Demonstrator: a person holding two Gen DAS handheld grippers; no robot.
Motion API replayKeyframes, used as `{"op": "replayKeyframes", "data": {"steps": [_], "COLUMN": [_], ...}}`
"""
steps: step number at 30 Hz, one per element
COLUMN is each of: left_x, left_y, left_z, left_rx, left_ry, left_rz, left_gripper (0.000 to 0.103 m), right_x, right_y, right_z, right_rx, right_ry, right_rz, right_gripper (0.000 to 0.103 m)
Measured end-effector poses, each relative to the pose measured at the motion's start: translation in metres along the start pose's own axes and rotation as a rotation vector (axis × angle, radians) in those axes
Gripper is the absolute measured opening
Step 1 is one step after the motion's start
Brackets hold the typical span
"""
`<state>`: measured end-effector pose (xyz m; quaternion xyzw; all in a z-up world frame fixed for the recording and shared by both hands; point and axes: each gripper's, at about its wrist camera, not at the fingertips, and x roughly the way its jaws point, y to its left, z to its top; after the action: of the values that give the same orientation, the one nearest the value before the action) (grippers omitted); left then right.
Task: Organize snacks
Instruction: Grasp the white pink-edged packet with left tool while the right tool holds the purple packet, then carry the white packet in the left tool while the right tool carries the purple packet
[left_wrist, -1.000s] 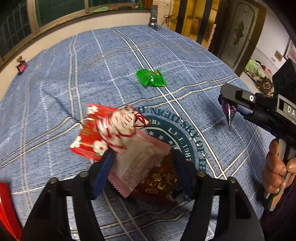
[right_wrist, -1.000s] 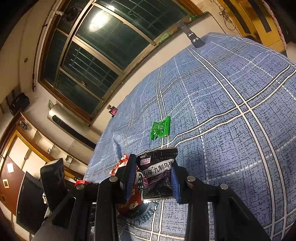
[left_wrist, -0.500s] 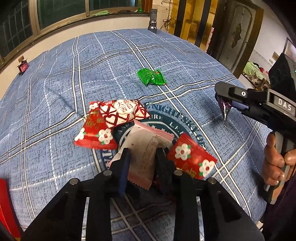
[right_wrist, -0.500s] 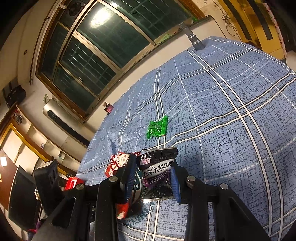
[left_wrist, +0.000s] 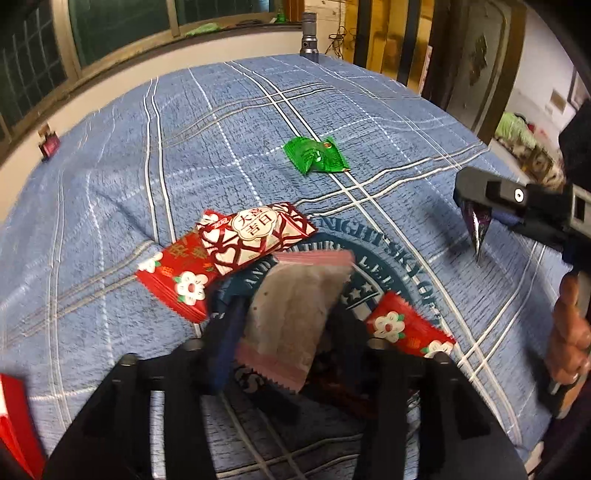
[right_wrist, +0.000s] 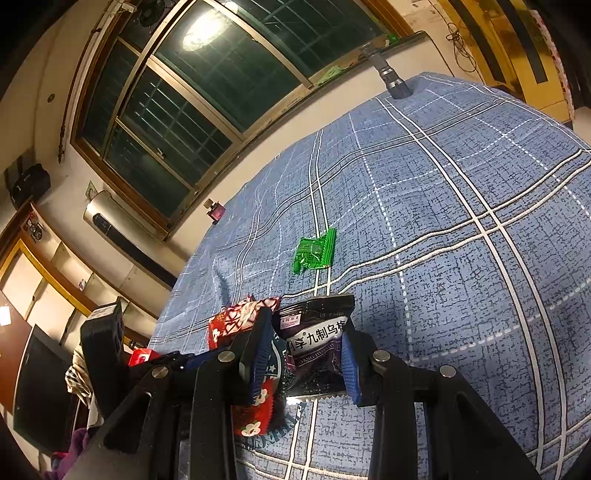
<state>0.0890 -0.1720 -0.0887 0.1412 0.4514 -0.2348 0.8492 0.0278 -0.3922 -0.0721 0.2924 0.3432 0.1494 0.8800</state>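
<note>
My left gripper (left_wrist: 284, 328) has its jaws spread around a pink-and-grey snack packet (left_wrist: 295, 314) that lies loose between them over the round emblem on the blue checked cloth (left_wrist: 110, 206). A white-and-red heart packet (left_wrist: 255, 232) lies on a red flower packet (left_wrist: 177, 280). Another red flower packet (left_wrist: 406, 328) lies to the right. A green packet (left_wrist: 316, 157) lies farther back. My right gripper (right_wrist: 306, 354) is shut on a black-purple plum packet (right_wrist: 314, 347), held above the cloth at the right; it also shows in the left wrist view (left_wrist: 476, 229).
A red box (left_wrist: 14, 417) sits at the near left edge. A flashlight (left_wrist: 308, 37) stands at the far edge by the window sill. A small red clip (left_wrist: 48, 146) sits at the far left. A doorway lies to the right.
My left gripper has opened and let go of the pink-and-grey packet, which now lies on the cloth among the red packets. My right gripper keeps hold of the plum packet.
</note>
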Motion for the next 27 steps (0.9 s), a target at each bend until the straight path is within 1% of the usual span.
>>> {"op": "replayKeyframes", "data": {"steps": [2, 3, 6, 11, 13, 15, 18, 23, 26, 27], "left_x": [-0.002, -0.005, -0.011, -0.037, -0.053, -0.069, -0.091, -0.126, -0.146, -0.153], "left_y": [0.0, 0.002, 0.016, 0.029, 0.037, 0.044, 0.054, 0.074, 0.086, 0.093], "left_z": [-0.002, -0.004, -0.009, -0.027, -0.036, -0.046, -0.06, -0.088, -0.11, -0.118], "left_rx": [0.008, 0.003, -0.064, -0.105, -0.125, -0.138, -0.167, -0.229, -0.275, -0.294], "left_ry": [-0.002, -0.007, -0.02, -0.069, -0.098, -0.122, -0.161, -0.218, -0.244, -0.249], "left_rz": [0.022, 0.028, 0.004, -0.02, -0.037, -0.037, -0.038, -0.001, 0.052, 0.081], "left_gripper": [0.019, 0.008, 0.008, 0.008, 0.008, 0.008, 0.008, 0.008, 0.008, 0.008], "right_x": [0.0, 0.0, 0.0, -0.001, -0.004, -0.008, -0.012, -0.003, 0.012, 0.019], "right_y": [0.0, 0.001, 0.005, 0.01, 0.015, 0.024, 0.047, 0.095, 0.13, 0.145], "right_z": [0.0, 0.0, -0.002, -0.004, -0.005, -0.008, -0.012, -0.026, -0.04, -0.046], "right_rx": [-0.001, -0.003, -0.028, -0.025, -0.008, 0.001, -0.004, -0.056, -0.106, -0.125], "right_ry": [0.0, -0.001, -0.006, -0.002, -0.003, -0.006, 0.003, 0.041, 0.089, 0.11], "right_rz": [-0.003, -0.006, -0.012, 0.006, 0.033, 0.066, 0.114, 0.185, 0.219, 0.234], "right_gripper": [0.035, 0.035, 0.035, 0.035, 0.035, 0.035, 0.035, 0.035, 0.035, 0.035]}}
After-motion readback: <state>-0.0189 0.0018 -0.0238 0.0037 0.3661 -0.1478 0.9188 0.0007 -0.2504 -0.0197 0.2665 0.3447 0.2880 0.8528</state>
